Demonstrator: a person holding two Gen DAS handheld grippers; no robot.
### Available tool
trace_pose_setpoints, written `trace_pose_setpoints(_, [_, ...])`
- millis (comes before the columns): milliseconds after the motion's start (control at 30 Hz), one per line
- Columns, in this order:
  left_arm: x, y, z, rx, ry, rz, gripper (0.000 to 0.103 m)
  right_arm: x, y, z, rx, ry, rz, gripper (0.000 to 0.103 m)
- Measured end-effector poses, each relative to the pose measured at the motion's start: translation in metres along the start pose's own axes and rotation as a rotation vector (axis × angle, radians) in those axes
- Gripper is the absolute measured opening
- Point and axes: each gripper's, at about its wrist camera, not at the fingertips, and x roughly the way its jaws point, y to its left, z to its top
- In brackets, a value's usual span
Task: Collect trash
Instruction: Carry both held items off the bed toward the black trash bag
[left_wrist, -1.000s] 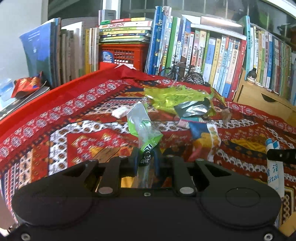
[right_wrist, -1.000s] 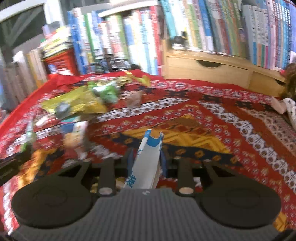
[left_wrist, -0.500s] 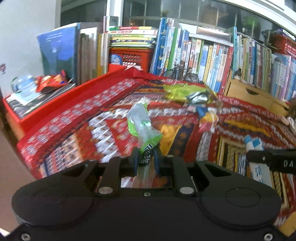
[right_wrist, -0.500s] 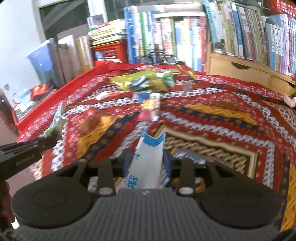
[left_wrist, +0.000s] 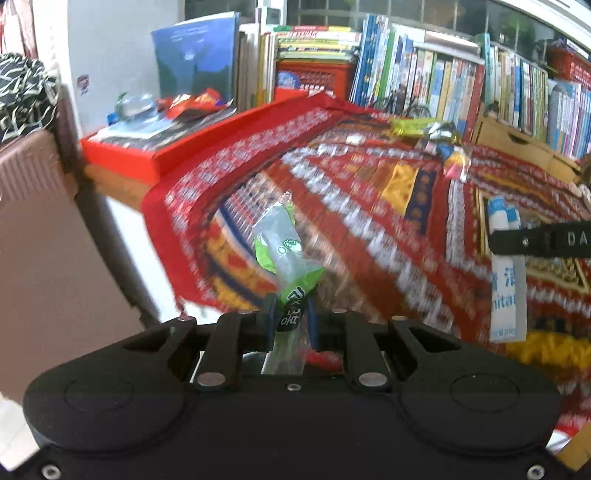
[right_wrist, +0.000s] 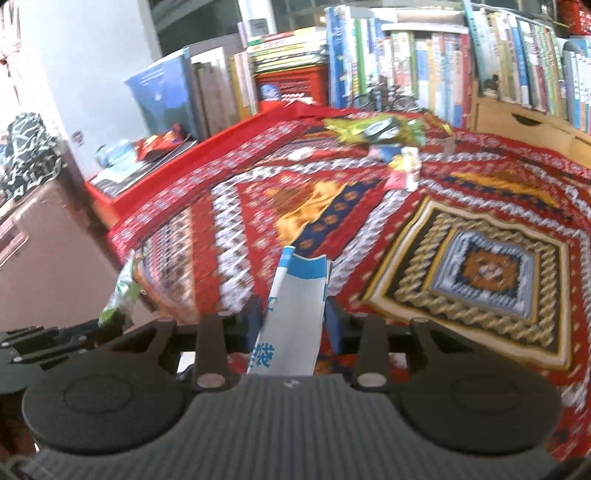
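Patterned red cloth (right_wrist: 369, 206) below book rows (right_wrist: 443, 62). Left gripper (left_wrist: 291, 317) clamping one green wrapper (left_wrist: 284, 243); right gripper (right_wrist: 295, 325), jaws closing, gripping one white-blue packet (right_wrist: 295, 302).

Few readable markings — most print is blurred

The right gripper's finger (left_wrist: 543, 240), seen from the left wrist, bears white letters "DA" at the frame edge. The white and blue wrapper (left_wrist: 506, 273) under it shows blue "itac" and Chinese characters above — not clearly readable. The green wrapper (left_wrist: 290, 258) carries white Korean-looking print on a dark band, illegible. Book spines (left_wrist: 424, 74) too blurred.
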Motion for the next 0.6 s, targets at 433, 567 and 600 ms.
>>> trace_pose_setpoints(433, [-0.013, 0.009, -0.053, 0.024, 0.105, -0.027, 0.016, -0.001, 0.058, -0.044, -0.132, 0.07, 0.069, 0.041])
trace_pose_setpoints(567, [0.001, 0.007, -0.058, 0.027, 0.143, -0.03, 0.016, -0.001, 0.062, -0.05, -0.161, 0.079, 0.073, 0.041])
trace_pose_setpoints(600, [0.006, 0.006, -0.059, 0.025, 0.158, -0.026, 0.016, -0.002, 0.062, -0.051, -0.169, 0.082, 0.073, 0.041])
